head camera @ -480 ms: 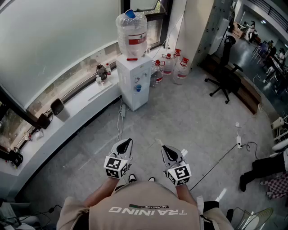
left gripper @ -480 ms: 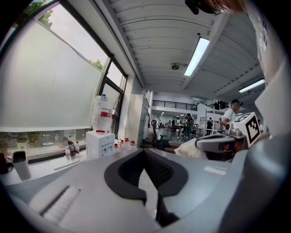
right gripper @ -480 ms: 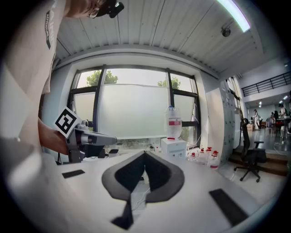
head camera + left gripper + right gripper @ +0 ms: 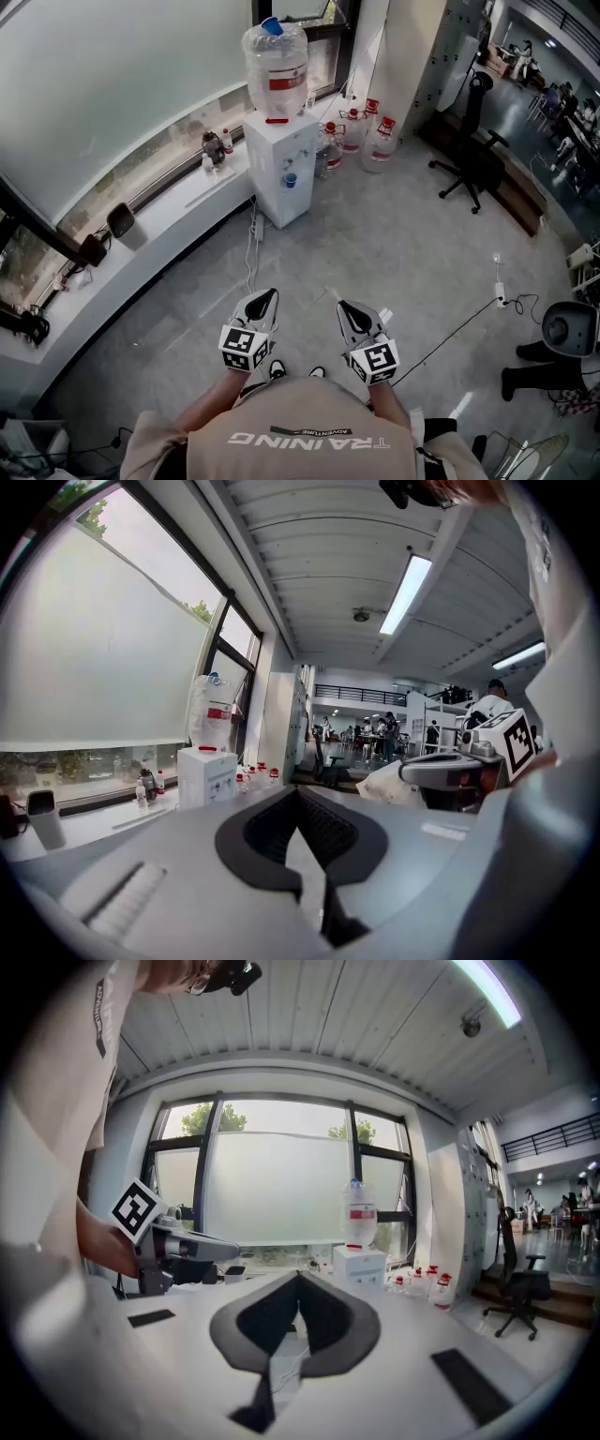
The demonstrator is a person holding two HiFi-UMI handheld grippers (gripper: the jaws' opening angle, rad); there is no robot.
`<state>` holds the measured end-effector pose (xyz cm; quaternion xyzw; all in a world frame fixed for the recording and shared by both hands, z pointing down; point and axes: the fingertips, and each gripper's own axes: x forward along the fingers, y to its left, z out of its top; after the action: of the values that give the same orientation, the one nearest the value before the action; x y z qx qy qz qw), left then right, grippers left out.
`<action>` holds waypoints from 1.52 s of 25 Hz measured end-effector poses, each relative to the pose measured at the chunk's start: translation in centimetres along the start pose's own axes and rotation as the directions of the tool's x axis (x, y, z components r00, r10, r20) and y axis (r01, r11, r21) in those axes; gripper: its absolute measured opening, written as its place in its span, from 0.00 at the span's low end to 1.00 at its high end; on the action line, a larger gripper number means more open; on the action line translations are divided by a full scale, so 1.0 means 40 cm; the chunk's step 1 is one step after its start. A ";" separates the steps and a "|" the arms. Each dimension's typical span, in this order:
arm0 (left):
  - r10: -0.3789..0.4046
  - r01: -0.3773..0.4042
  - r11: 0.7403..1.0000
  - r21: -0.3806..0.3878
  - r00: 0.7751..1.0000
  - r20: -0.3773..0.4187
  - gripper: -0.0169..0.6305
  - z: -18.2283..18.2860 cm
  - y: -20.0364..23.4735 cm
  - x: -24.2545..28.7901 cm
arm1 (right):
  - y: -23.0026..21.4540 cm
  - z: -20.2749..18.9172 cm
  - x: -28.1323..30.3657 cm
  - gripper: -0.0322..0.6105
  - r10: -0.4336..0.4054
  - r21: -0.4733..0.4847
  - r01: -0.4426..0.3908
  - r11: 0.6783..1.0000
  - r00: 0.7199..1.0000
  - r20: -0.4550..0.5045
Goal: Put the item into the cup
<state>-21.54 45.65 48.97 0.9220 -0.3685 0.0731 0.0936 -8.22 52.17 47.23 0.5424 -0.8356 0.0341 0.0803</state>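
Both grippers are held close in front of the person's chest, above a grey floor. My left gripper [image 4: 265,296] is shut, its jaws meeting at the tips with nothing between them [image 4: 298,795]. My right gripper [image 4: 346,308] is also shut and empty [image 4: 298,1277]. A small blue cup [image 4: 289,181] sits in the tap recess of the white water dispenser [image 4: 278,169], far ahead of both grippers. Something white and crumpled [image 4: 392,784] shows right beside the right gripper; I cannot tell what it is or whether it is held.
A large water bottle [image 4: 275,67] tops the dispenser, with several spare bottles [image 4: 361,136] on the floor to its right. A window ledge [image 4: 159,220] runs along the left. A black office chair [image 4: 473,159] stands at the right. A power strip [image 4: 498,294] and its cable lie on the floor.
Both grippers stay almost where they were. At the right edge a round grey object has come into view beside the person standing there.
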 end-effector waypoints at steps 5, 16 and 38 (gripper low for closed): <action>0.011 -0.011 1.000 -0.001 1.000 -0.002 0.04 -0.001 0.016 -0.010 | 0.013 -0.005 0.015 0.07 0.017 -0.002 -0.017 1.000 1.000 -0.007; 0.036 -0.037 0.999 -0.032 0.999 -0.026 0.04 -0.044 0.100 -0.035 | 0.043 0.005 0.112 0.07 0.042 -0.013 -0.043 0.999 0.999 -0.021; -0.050 0.045 0.998 -0.051 0.995 -0.085 0.04 -0.065 0.251 0.146 | -0.029 -0.042 0.330 0.07 -0.004 0.053 0.008 0.999 0.997 -0.079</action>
<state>-24.48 35.23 53.87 0.9240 -0.3437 0.1014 0.1338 -12.26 40.06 51.12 0.5450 -0.8290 0.0774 0.0989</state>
